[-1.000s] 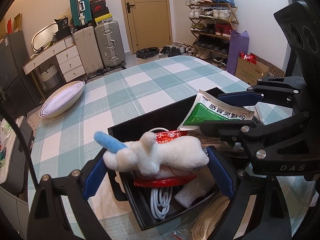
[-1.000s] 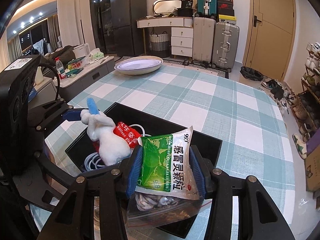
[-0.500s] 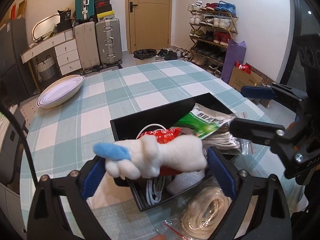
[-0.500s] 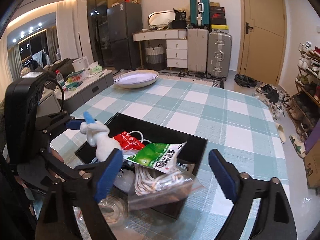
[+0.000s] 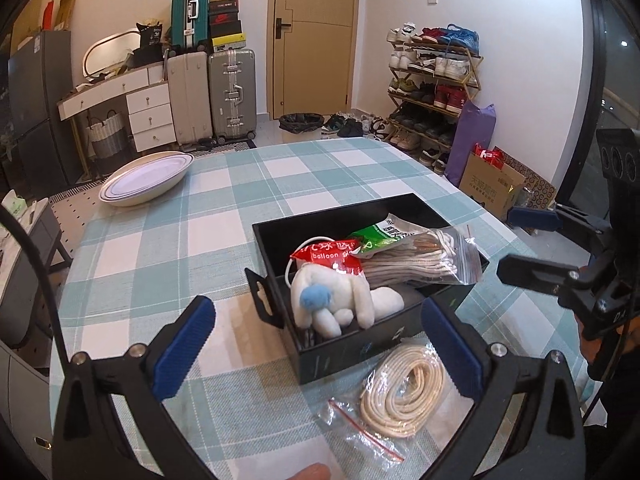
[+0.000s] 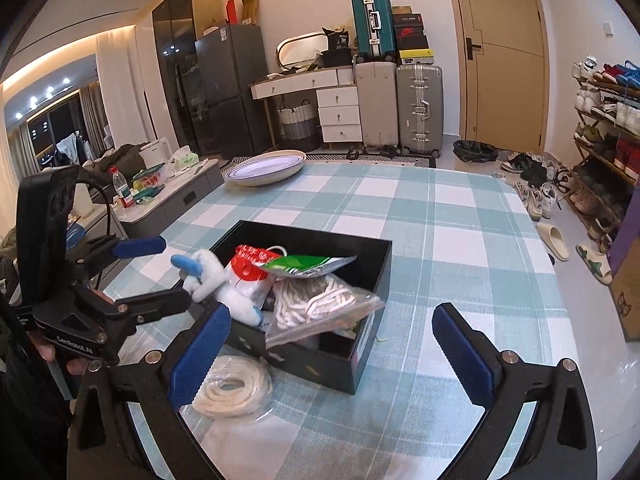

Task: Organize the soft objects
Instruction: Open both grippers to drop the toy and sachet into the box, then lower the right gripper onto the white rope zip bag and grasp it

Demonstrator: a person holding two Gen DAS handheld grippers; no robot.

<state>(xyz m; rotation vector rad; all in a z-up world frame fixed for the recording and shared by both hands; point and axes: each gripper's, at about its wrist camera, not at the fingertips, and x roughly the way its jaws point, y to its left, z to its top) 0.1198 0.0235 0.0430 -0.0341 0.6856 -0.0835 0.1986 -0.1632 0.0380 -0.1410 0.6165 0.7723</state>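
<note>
Left wrist view: the left gripper stood with its jaws wide apart and nothing between them, above the near end of the black box. The box sat on the checked worktop. The white plush toy lay inside the box at its near end, its blue part facing the camera and its limbs resting against the near wall. Behind it lay a red balloon packet, then a green sachet, and a zip bag of whitish cord that overhung the right wall. A second clear bag holding coiled cream rope lay on the worktop just in front of the box, between the blue pads. A white oval dish sat well apart at the far left of the worktop. The right gripper appeared at the right edge, its jaws wide apart and empty, beside the box.

Right wrist view: the right gripper held its jaws wide and empty over the near corner of the black box. The white plush toy leaned over the left wall of the box. The red balloon packet, green sachet and zip bag of whitish cord filled the rest. The coiled cream rope lay on the checked worktop just beside the box. The left gripper stood at the left, jaws wide, beside the toy. The white oval dish sat at the far edge.
</note>
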